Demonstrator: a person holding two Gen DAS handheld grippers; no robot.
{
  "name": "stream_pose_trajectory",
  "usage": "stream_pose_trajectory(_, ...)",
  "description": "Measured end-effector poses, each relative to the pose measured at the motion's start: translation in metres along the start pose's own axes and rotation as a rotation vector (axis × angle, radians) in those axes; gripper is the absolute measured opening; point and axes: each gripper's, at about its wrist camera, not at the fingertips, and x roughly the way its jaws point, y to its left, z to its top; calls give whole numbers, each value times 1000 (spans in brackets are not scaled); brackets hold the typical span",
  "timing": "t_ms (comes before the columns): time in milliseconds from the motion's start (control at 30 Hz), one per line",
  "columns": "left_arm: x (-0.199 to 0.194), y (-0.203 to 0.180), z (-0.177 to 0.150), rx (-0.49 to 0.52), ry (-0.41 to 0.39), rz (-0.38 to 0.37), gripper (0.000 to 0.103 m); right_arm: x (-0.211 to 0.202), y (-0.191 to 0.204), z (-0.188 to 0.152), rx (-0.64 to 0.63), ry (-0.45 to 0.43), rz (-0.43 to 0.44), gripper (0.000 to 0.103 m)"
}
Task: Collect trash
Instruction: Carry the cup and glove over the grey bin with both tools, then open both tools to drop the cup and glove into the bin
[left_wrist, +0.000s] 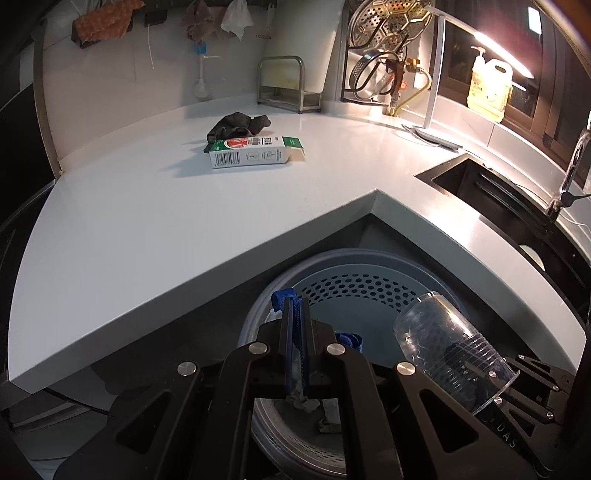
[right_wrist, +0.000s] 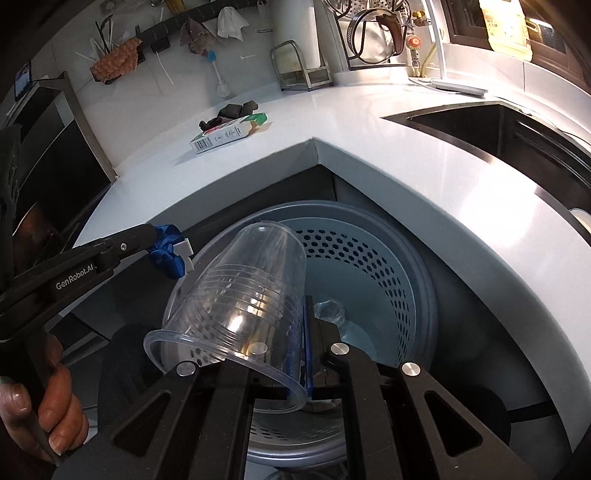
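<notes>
Down low, the right gripper (right_wrist: 303, 354) is clamped on the wall of a clear plastic cup (right_wrist: 236, 306), which lies tilted with its open rim toward the camera and its base pointing out over the blue perforated bin (right_wrist: 373, 273). Just to its left, the left gripper (left_wrist: 295, 332) hangs over the same bin with its jaws drawn together; blue fabric (left_wrist: 282, 297) is wrapped about its fingertips, and I cannot tell whether anything is pinched between them. A bit of crumpled clear plastic (right_wrist: 330, 312) lies at the bottom of the bin. Beyond, the white countertop (left_wrist: 147, 229) wraps round the bin's corner. Farther back on it a milk carton (left_wrist: 255, 151) lies on its side, with a dark cloth (left_wrist: 238, 123) touching it from behind. Off to the right is the sink (left_wrist: 491, 188).
</notes>
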Motion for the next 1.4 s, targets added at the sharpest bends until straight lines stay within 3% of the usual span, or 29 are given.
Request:
stream_pose_trajectory(567, 23, 2, -15, -7, 82, 10, 8, 30, -3, -3, 6, 79, 3, 5)
stream_pose_trajectory(633, 23, 3, -16, -9, 86, 16, 9, 29, -5, -4, 6, 77, -5, 11)
stream_pose_trajectory(667, 23, 4, -17, -16, 89, 18, 16, 28, -6, -4, 7, 73, -11, 15)
stream_pose_trajectory(700, 23, 5, -17, -21, 91, 21, 19, 26, -7, -4, 10, 67, -15, 25)
stream_pose_trajectory(733, 23, 6, -17, -22, 92, 26, 30, 26, -9, -4, 17, 60, -16, 36)
stream_pose_trajectory(800, 22, 7, -17, -24, 86, 39, 44, 23, -11, -4, 26, 49, -17, 44)
stream_pose_trajectory(1033, 20, 11, -17, -33, 80, 46, 52, 20, -17, -3, 45, 39, -19, 49)
stream_pose_trajectory(1400, 17, 16, -15, -48, 72, 55, 55, 19, -14, 0, 43, 36, -4, 51)
